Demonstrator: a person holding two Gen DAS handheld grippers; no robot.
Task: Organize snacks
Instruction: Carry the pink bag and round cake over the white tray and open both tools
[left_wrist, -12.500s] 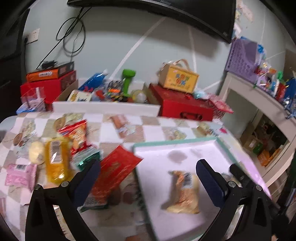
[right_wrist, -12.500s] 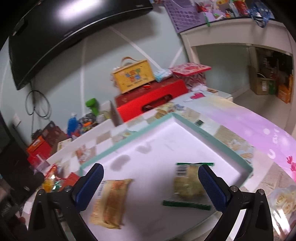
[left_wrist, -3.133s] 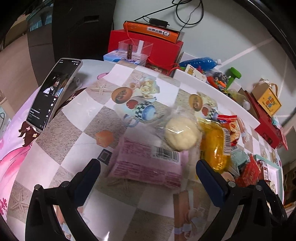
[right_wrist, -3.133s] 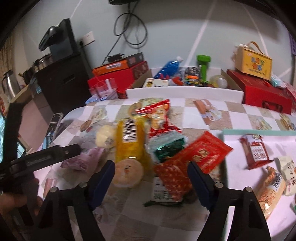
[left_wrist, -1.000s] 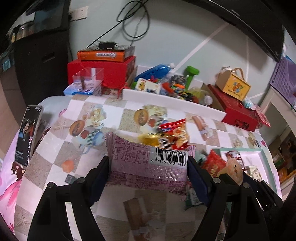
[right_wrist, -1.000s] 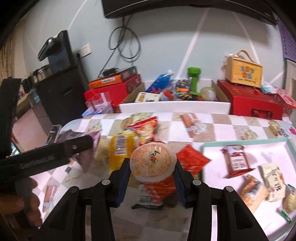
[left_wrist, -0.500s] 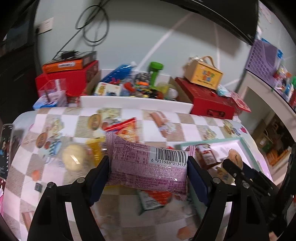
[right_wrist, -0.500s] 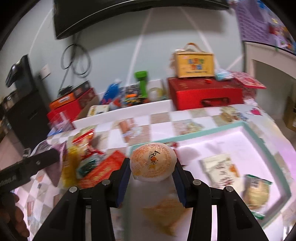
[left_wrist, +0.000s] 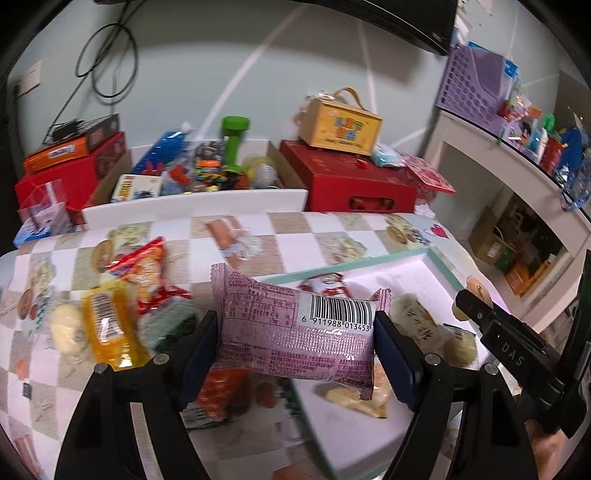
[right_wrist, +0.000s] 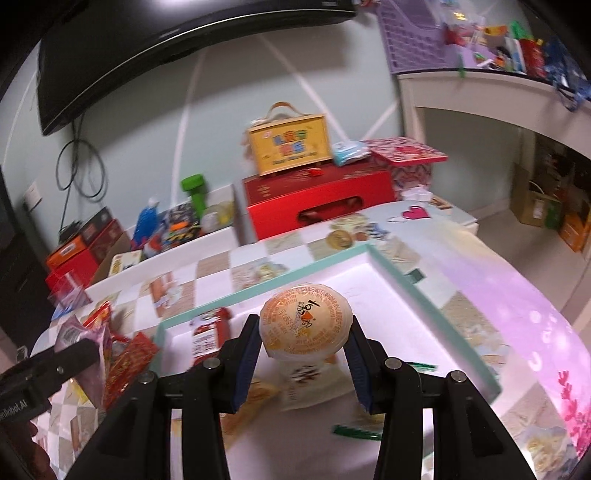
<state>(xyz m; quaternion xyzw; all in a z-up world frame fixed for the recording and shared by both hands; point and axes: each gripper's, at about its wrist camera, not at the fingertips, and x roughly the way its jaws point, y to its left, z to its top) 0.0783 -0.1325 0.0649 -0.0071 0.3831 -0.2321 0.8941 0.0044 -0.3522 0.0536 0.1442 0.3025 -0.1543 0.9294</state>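
My left gripper (left_wrist: 295, 343) is clamped on the pink snack packet (left_wrist: 295, 332), holding it crosswise above the near-left edge of the white tray (left_wrist: 432, 258). My right gripper (right_wrist: 303, 354) squeezes the round jelly cup (right_wrist: 304, 325) over the tray's middle, where several wrapped snacks (left_wrist: 421, 325) lie.

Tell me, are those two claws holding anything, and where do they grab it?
Yes. The left gripper clamps a pink snack packet by its two ends. The right gripper squeezes a round jelly cup by its sides.
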